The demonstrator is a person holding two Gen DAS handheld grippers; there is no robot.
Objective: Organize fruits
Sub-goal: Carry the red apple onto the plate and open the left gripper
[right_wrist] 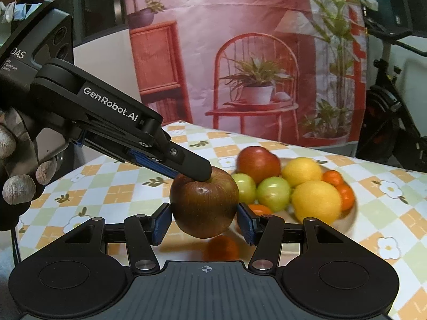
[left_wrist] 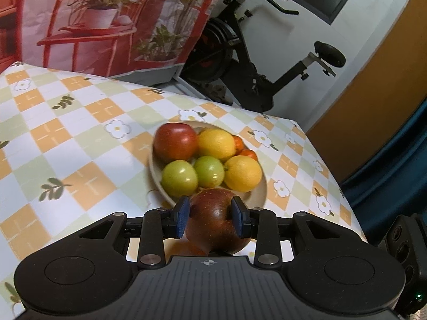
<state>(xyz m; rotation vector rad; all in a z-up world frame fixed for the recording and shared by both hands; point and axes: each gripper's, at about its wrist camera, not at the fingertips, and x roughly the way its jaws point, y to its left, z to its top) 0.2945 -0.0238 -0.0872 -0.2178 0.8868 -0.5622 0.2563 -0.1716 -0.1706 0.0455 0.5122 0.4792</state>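
Left gripper [left_wrist: 210,217]: blue pads clenched on a dark red, speckled round apple [left_wrist: 213,218], one pad on each flank, near the stem dimple. Seen from the right wrist, the same left gripper [right_wrist: 205,174] comes down slantwise onto the top of that apple [right_wrist: 204,208].

Right gripper [right_wrist: 204,221]: its blue pads flank the apple's widest part. The left pad touches or nearly touches the skin; the right pad seems to stand just clear. Cannot tell if it truly grips. Likely a two-handed steadying or a hand-over, since the fruit is heavy and smooth.

The apple hangs clear of the cloth, just short of the bowl's near rim. A small orange blur [right_wrist: 221,248] lies below it.

Beyond the jaws: beige round bowl [left_wrist: 260,194] on a chequered orange, green and white flowered tablecloth [left_wrist: 80,138]. Count inside: one red apple [left_wrist: 174,141], two green round fruits [left_wrist: 178,177], two yellow lemons [left_wrist: 216,141], at least three small orange mandarins [right_wrist: 332,177]. The bowl gathers the fruit; it looks nearly full.

A gloved hand [right_wrist: 16,176] holds the left tool.
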